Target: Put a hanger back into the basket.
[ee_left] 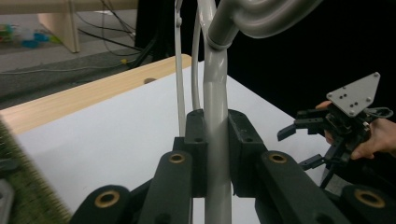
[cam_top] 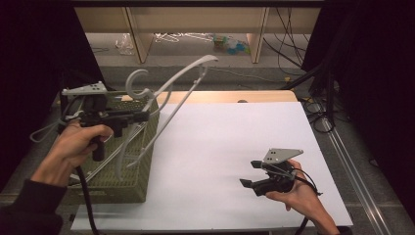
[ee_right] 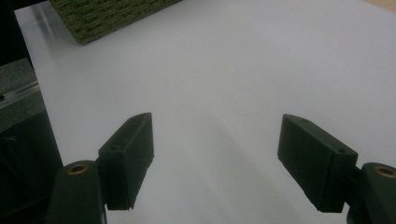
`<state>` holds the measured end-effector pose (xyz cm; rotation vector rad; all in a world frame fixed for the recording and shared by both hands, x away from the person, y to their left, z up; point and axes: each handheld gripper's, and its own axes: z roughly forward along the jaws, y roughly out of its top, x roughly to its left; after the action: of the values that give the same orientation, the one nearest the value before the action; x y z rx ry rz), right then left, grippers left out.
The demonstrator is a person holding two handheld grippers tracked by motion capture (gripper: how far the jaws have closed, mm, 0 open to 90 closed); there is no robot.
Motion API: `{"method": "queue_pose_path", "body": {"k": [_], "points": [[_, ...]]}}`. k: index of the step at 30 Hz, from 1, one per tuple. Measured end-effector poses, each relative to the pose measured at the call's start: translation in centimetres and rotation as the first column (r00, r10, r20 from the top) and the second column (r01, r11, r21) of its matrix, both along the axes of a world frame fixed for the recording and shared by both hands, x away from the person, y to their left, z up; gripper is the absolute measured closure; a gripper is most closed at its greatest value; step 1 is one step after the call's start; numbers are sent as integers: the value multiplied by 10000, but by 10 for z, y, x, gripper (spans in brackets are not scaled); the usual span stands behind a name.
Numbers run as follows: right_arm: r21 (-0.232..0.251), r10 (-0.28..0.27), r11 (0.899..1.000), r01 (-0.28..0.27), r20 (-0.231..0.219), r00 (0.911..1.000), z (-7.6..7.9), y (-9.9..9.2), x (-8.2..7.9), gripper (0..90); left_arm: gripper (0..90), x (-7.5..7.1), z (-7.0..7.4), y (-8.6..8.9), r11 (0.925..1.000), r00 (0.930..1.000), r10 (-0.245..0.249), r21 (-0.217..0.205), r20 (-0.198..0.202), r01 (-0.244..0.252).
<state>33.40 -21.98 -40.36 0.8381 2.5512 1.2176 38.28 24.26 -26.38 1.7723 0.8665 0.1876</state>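
A pale grey plastic hanger (cam_top: pixel 181 83) slants up and to the right over the table's left side, its hook (cam_top: pixel 137 81) curling above the green woven basket (cam_top: pixel 122 186). My left gripper (cam_top: pixel 144 116) is above the basket, shut on the hanger's neck. In the left gripper view the jaws of the left gripper (ee_left: pixel 217 121) press on the grey stem of the hanger (ee_left: pixel 217 70) from both sides. My right gripper (cam_top: pixel 250 173) hovers low over the table's front right, open with nothing between its jaws. In the right gripper view the right gripper (ee_right: pixel 217 135) has bare white surface in its gap.
The white table top (cam_top: pixel 230 137) has a wooden strip (cam_top: pixel 230 96) along its far edge. Cables and a rail run down the floor at the right (cam_top: pixel 337 142). More hangers and litter lie on the floor beyond (cam_top: pixel 176 36). The basket's corner (ee_right: pixel 107 14) is far ahead of the right gripper.
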Motion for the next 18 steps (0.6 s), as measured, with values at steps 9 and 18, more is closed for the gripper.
{"method": "queue_pose_path", "body": {"k": [9,18], "points": [[-70,51,10000,-52,-107,9999,-4,3,0,245,794,6,-2,47,9951,9958,918,370,-63,-915],[-120,76,9999,-78,-214,9997,-6,3,1,243,794,13,-22,79,9837,9890,1461,1094,-243,-1427]]}}
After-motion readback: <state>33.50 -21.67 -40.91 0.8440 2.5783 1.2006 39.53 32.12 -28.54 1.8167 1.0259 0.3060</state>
